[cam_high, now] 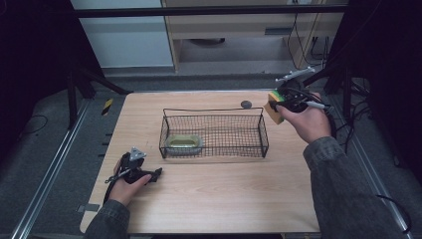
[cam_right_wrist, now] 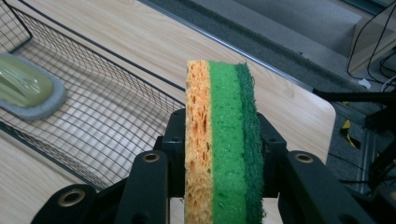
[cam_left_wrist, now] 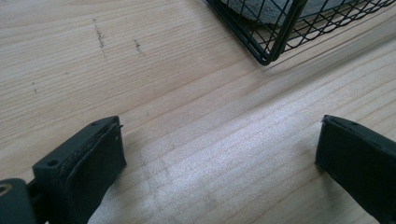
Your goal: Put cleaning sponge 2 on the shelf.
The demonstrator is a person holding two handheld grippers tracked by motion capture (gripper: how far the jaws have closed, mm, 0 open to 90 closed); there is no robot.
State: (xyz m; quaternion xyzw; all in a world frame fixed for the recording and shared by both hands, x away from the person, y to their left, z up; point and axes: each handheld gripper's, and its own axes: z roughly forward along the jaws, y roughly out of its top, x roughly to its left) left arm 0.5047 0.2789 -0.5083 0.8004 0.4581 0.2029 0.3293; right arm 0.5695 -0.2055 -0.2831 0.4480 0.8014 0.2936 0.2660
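While the right claw [cam_high: 280, 103] is squeezing a sponge [cam_right_wrist: 219, 144] on edge, lifted just past the wire basket's [cam_high: 214, 130] right end near the table's [cam_high: 224, 199] far right corner, the left claw [cam_high: 149, 175] is resting spread wide on bare wood by the basket's near left corner. Plenty of room along the front edge. A green dish [cam_high: 184, 143] is sitting in the basket's left end.

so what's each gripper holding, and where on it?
Right gripper clamps the sponge across its flat orange and dark green faces. Left gripper is open, holding nothing.
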